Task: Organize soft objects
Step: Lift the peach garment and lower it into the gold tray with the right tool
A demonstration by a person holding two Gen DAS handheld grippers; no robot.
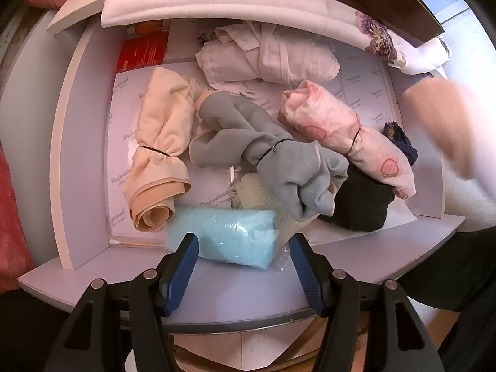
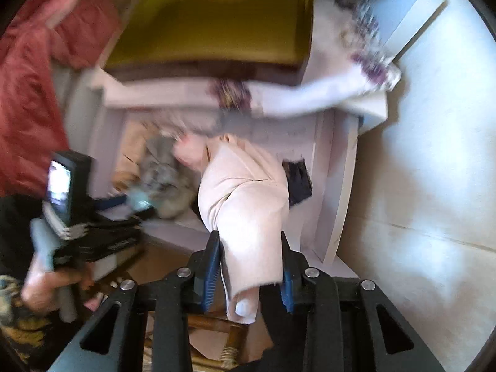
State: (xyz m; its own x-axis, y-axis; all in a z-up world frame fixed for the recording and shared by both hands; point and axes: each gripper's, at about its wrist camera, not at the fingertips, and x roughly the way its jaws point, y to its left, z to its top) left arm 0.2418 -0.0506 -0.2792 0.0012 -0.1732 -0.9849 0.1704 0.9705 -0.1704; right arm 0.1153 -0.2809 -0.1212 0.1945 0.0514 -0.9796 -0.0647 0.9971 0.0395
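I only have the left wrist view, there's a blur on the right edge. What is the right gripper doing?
Observer: The right gripper is shut on a pale pink cloth, which hangs between its jaws.
Operator: Is that cloth clear of the drawer?
Observer: Yes, it hangs above the drawer, though the picture is blurred.
Operator: Anything beyond the drawer I miss?
Observer: A yellow-lined open box sits above it.

Left gripper (image 1: 245, 251): black hinged arms, silver round pivot screws, ribbed blue pads.
Right gripper (image 2: 250, 263): same black frame, silver screws, blue pads.
Sleeve (image 1: 458, 266): dark black fabric.
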